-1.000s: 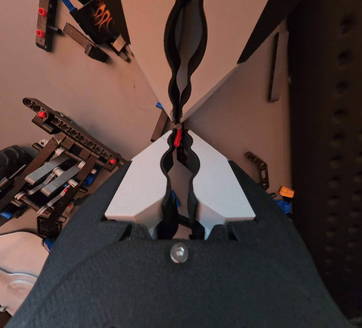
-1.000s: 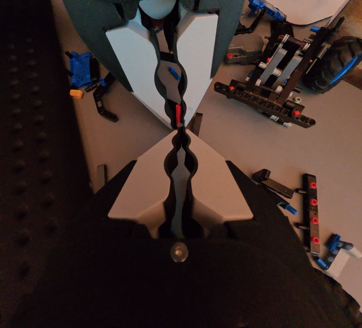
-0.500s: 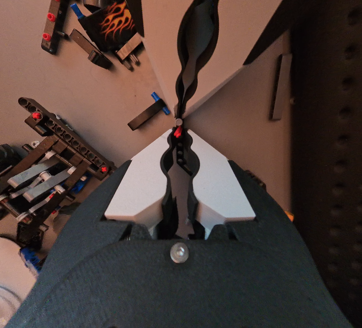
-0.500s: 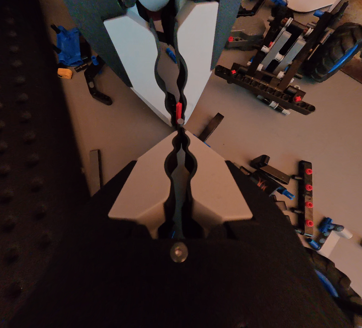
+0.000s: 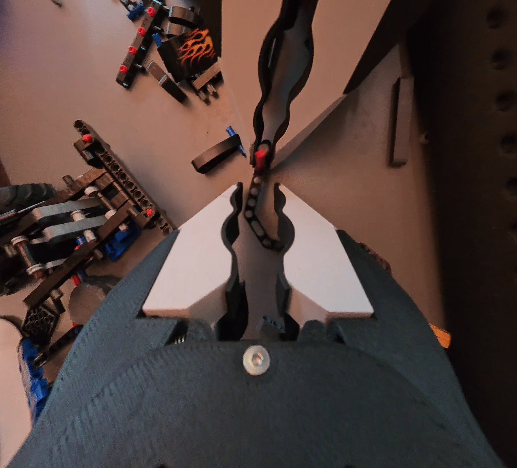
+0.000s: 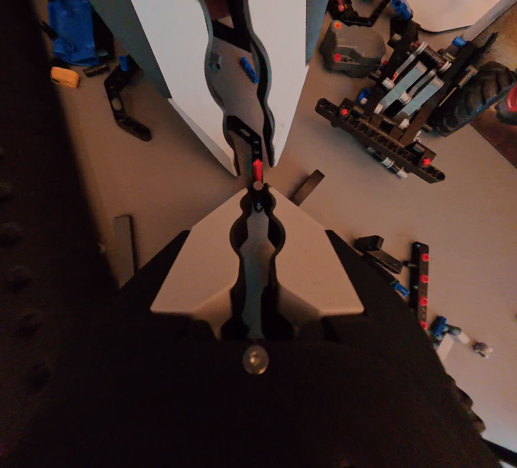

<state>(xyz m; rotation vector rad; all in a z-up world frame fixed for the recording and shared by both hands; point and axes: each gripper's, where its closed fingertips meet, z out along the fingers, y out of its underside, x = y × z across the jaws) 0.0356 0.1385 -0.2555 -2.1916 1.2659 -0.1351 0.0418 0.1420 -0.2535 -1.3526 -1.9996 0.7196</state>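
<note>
On the pale matte surface (image 5: 70,68), at the far left of the left wrist view, lies a half-built toy chassis (image 5: 84,219) of black perforated beams, grey links and blue blocks, with a knobbly black tyre (image 5: 25,194) at its edge. Above it lies a straight black beam (image 5: 137,46) studded with four red pins, beside a glossy black panel with orange flames (image 5: 193,54). Nearer the middle rests a short black beam (image 5: 216,153) with a blue pin in it. The left gripper (image 5: 257,187), white wedge blocks edged with wavy black rubber on a textured dark body, has its fingers (image 5: 235,202) parted; a bent black perforated beam (image 5: 256,214) runs through the gap, and whether the rubber touches it cannot be told. The right gripper (image 6: 258,193), of the same build, has its fingers closed on the beam's far end, where one red pin (image 5: 259,158) sticks out. Right of both, a flat grey strip (image 5: 398,121) lies beside a dark mat with rows of dimples (image 5: 475,146).
</note>
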